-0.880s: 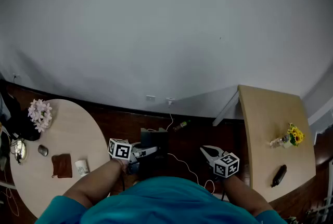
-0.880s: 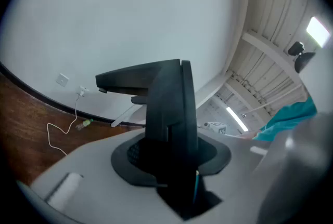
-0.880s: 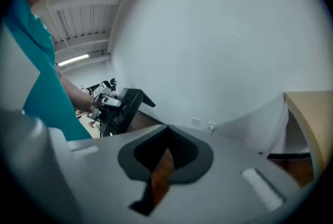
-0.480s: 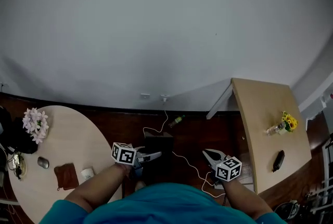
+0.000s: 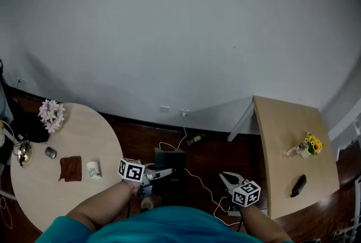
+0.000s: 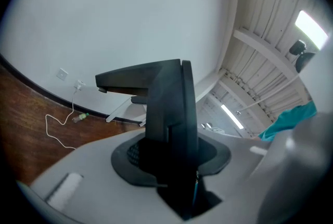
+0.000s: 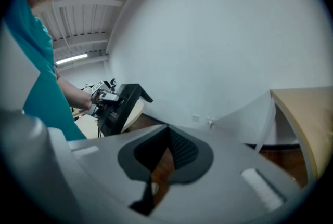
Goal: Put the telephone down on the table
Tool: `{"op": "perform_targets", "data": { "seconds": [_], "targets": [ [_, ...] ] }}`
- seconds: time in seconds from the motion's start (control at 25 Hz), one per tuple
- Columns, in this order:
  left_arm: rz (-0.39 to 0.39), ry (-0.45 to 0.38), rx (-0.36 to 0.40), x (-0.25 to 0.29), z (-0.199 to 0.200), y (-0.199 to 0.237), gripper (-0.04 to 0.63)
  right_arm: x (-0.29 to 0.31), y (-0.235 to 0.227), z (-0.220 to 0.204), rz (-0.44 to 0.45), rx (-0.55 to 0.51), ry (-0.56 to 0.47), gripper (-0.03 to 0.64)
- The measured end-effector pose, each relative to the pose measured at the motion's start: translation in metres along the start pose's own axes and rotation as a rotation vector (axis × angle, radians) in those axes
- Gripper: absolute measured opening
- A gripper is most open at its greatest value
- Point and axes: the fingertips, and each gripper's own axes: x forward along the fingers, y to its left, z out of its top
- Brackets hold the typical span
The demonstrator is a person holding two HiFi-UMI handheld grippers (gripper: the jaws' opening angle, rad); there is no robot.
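One telephone point(image 6: 169, 108) in left hand-held gripper point(image 5: 161, 172)

2 surfaces, 2 claws, 1 phone point(image 5: 168, 158).
The round surface point(image 5: 84, 140) carries 6 things: 1 pink flower bunch point(image 5: 52, 115), 1 white cup point(image 5: 93, 169), 1 brown cloth point(image 5: 71, 168), 1 small grey lump point(image 5: 51, 152), 1 shiny object point(image 5: 22, 153) and 1 dark bundle point(image 5: 31, 128). The oblong surface point(image 5: 285, 135) carries 2: 1 vase of yellow flowers point(image 5: 307, 147) and 1 dark item point(image 5: 299, 185). The floor holds 1 bottle point(image 5: 195, 138) and 1 white cable point(image 5: 194, 174); the wall has 2 sockets point(image 5: 164, 108). Of the 2 claws, the left claw point(image 5: 161, 172) is clamped on the 1 phone; the right claw point(image 5: 225, 177) stands with jaws apart.
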Motion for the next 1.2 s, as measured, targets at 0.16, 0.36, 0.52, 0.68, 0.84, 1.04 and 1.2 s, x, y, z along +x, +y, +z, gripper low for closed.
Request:
{"op": "perform_targets", "data": {
  "seconds": [0.16, 0.36, 0.52, 0.68, 0.84, 1.04, 1.2],
  "targets": [
    [0.028, -0.073, -0.038, 0.0, -0.029, -0.031, 0.17, -0.018, 0.008, -0.023, 0.065, -0.027, 0.008, 0.002],
    [0.04, -0.067, -0.016, -0.027, -0.054, -0.063, 0.169, -0.016, 0.046, -0.043, 0.117, -0.003, 0.003, 0.002],
    [0.034, -0.074, -0.003, -0.054, -0.06, -0.073, 0.17, -0.015, 0.075, -0.036, 0.112, -0.015, -0.02, 0.002],
    [0.007, -0.044, -0.007, -0.09, -0.071, -0.077, 0.17, -0.013, 0.113, -0.039, 0.057, -0.012, -0.03, 0.002],
    [-0.026, 0.019, -0.024, -0.132, -0.089, -0.083, 0.17, -0.015, 0.16, -0.046, -0.015, 0.033, -0.047, 0.002],
    [-0.088, 0.081, -0.022, -0.174, -0.114, -0.102, 0.169, -0.031, 0.222, -0.05, -0.066, 0.056, -0.05, 0.002],
    [-0.116, 0.095, -0.015, -0.187, -0.138, -0.122, 0.169, -0.051, 0.249, -0.056, -0.078, 0.048, -0.053, 0.002]
  ]
}}
